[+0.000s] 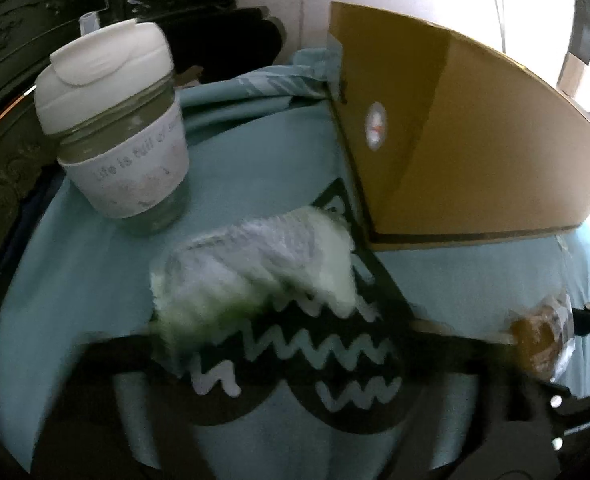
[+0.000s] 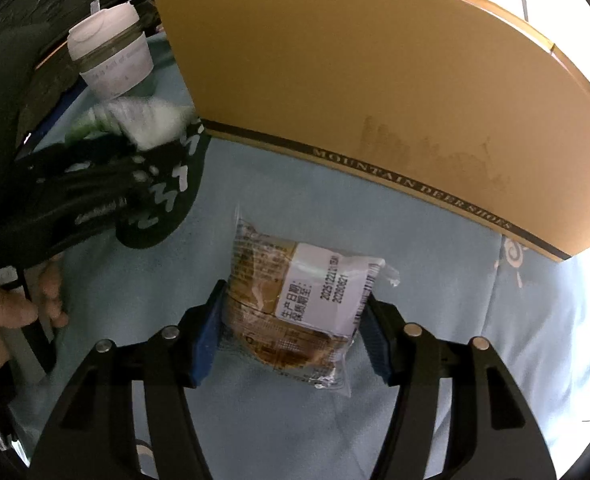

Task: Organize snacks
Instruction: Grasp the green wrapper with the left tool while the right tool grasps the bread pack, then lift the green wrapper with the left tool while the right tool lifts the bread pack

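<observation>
Contact is made at both sides of the pastry packet: the right tongs grip it, one blue pad on the left edge of its clear wrapper and the other on the edge of its white label. The packet rests on the light blue cloth, just in front of the shoe box.

Likely faults from here:
- Slip. The film is smooth and the pads hold only the outer edges, so the packet may rotate or drop on lifting.
- Crushing. The contents look soft, and further closing would flatten them.
- Snagging. The wrapper's loose sealed end could catch on the box wall if carried too low.

Further out, the left tongs stand wide apart, held in a person's hand. A white and green packet sits at their tips, heavily blurred, and no pad appears to press on it. It may tumble against the lidded cup standing just behind it.

Appearance of the pastry packet: transparent film over a round, golden-brown baked item, with a white label bearing printed date lines and a crimped seal at each end. The white and green packet is too blurred to read. The box is tan with a dark printed band along its lower edge.
</observation>
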Demonstrator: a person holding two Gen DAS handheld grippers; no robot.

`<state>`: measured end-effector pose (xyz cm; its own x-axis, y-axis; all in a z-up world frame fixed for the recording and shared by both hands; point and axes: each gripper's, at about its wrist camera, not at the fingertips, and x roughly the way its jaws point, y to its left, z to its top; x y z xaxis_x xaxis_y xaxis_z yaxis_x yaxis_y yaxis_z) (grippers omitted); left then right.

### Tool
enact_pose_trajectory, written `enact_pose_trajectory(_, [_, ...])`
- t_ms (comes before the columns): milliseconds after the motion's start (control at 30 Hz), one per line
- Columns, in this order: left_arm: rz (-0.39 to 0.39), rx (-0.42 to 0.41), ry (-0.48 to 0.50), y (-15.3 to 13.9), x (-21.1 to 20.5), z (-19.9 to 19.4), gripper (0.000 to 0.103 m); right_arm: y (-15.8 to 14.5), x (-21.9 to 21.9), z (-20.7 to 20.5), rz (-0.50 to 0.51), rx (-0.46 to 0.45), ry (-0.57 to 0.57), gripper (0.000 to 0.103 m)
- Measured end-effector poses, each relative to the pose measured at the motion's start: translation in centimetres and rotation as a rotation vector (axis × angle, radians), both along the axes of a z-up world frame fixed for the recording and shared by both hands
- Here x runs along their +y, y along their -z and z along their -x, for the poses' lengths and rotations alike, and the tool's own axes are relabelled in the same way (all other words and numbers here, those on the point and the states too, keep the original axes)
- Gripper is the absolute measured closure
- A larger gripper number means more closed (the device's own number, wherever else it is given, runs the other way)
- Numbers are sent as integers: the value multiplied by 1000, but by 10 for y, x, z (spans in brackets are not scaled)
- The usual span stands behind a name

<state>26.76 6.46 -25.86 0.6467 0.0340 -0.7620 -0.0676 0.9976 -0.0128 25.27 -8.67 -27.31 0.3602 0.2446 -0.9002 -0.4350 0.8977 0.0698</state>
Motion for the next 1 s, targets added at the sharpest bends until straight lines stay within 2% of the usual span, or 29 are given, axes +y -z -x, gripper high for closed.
enact_pose_trajectory(267, [40, -31, -69, -5, 17, -17, 9, -1, -6, 0, -1, -15, -6, 39])
enact_pose_trajectory(367, [47, 33, -99, 5, 24, -36, 9, -5, -12, 8, -5, -19, -5, 39])
enact_pose_trajectory(400, [49, 22, -96, 4, 25, -37, 11, -4, -13, 9, -6, -20, -6, 38])
enact_pose_trajectory(500, [51, 5, -107, 3, 28, -35, 30, -2, -15, 13, -8, -30, -12, 37])
enact_pose_trajectory(533, [63, -4, -113, 2, 30, -33, 42, 0, -15, 14, -6, -34, -13, 37])
enact_pose_trajectory(567, [72, -10, -118, 1, 32, -32, 56, 2, -15, 15, -6, -38, -14, 36])
enact_pose_trajectory(600, [85, -17, -139, 1, 37, -29, 82, 2, -15, 17, -8, -39, -12, 36])
enact_pose_trajectory(633, [97, -16, -152, 1, 41, -28, 100, 4, -15, 19, -8, -41, -10, 35])
enact_pose_trajectory(767, [107, -15, -130, 2, 38, -25, 99, 10, -14, 22, -3, -42, -13, 35])
enact_pose_trajectory(867, [74, -7, -119, 1, 30, -18, 97, 7, -13, 24, 2, -41, -25, 34])
enact_pose_trajectory(900, [69, -12, -110, 0, 27, -15, 84, 7, -13, 25, 0, -43, -27, 34])
enact_pose_trajectory(933, [51, -24, -99, -2, 22, -9, 39, 7, -13, 26, -2, -43, -27, 33])
enact_pose_trajectory(1000, [15, -73, -99, -8, 16, 4, 9, 7, -13, 27, -6, -49, -27, 32])
